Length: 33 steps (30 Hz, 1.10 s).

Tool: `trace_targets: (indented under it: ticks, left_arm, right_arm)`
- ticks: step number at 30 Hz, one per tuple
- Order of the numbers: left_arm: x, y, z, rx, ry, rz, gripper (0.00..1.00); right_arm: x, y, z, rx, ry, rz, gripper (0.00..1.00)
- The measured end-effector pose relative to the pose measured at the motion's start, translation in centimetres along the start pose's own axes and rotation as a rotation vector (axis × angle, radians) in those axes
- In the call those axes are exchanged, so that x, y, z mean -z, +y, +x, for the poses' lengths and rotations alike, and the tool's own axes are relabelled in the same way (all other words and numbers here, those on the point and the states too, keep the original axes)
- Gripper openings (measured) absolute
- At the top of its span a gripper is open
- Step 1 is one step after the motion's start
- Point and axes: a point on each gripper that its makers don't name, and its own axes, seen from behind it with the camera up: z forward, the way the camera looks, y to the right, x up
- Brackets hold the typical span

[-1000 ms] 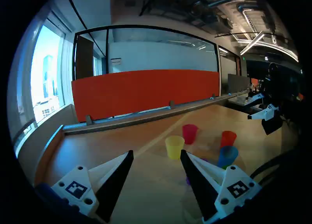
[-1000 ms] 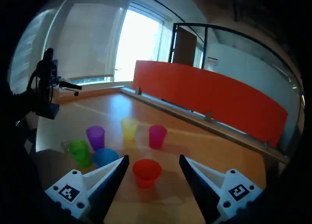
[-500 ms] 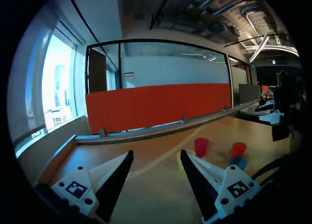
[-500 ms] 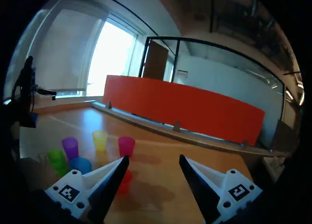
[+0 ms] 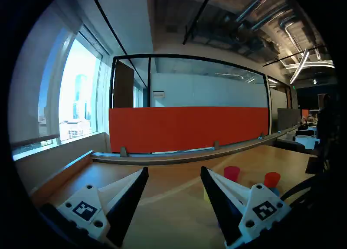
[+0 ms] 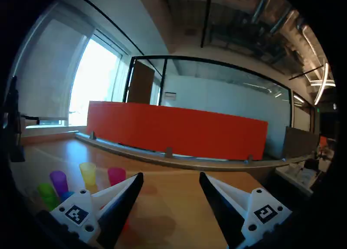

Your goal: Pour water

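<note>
My left gripper (image 5: 174,168) stands open over the wooden table (image 5: 173,218) with nothing between its fingers. To its right, low in the left gripper view, stand a pink cup (image 5: 231,172) and a red cup (image 5: 272,178); a yellow cup (image 5: 205,194) peeks out from behind the right finger. My right gripper (image 6: 171,174) is open too and holds nothing. At the lower left of the right gripper view stand a yellow cup (image 6: 88,173), a pink cup (image 6: 116,175), a purple cup (image 6: 58,181) and a green cup (image 6: 47,195), partly hidden by the left finger.
An orange partition (image 5: 186,127) with glass above it runs along the table's far edge (image 5: 182,155). Bright windows (image 6: 93,84) lie to the left. More desks (image 5: 303,138) stand far right. Bare tabletop (image 6: 173,214) stretches between and ahead of the right gripper's fingers.
Both grippers have tilted upward and drawn back. The cups have slid down toward the bottom of both views, and more ceiling shows. Both stay open.
</note>
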Motion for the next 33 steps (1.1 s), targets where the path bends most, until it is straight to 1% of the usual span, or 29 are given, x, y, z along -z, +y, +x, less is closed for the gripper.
trace_targets:
  ticks: [3,8,15,23,26,29,33]
  left_arm:
    - [-0.1,0.2,-0.8,0.009,-0.001,0.01,0.89]
    - [-0.4,0.1,-1.6,0.0,0.0,0.03,0.89]
    - [-0.8,0.7,-2.7,0.009,0.01,0.044,0.89]
    - [-0.6,0.7,-3.3,0.015,0.036,0.071,0.89]
    - [-0.5,0.7,-3.5,0.022,0.045,0.081,0.89]
    - [-0.4,0.3,-3.7,0.01,0.046,0.104,0.89]
    - [-0.2,-0.4,-4.3,-0.024,0.04,0.139,0.89]
  right_arm:
    - [0.0,0.0,-0.1,-0.027,0.01,-0.025,1.0]
    - [0.0,0.2,-0.9,-0.057,0.018,-0.062,1.0]
    - [0.0,0.3,-1.9,-0.049,0.027,-0.114,1.0]
    - [0.4,-0.3,-2.9,-0.037,0.022,-0.142,1.0]
    - [0.4,-0.4,-3.3,-0.052,0.016,-0.144,1.0]
    - [0.3,-0.3,-3.5,-0.076,0.009,-0.153,1.0]
    - [0.4,-0.5,-3.5,-0.103,0.008,-0.157,1.0]
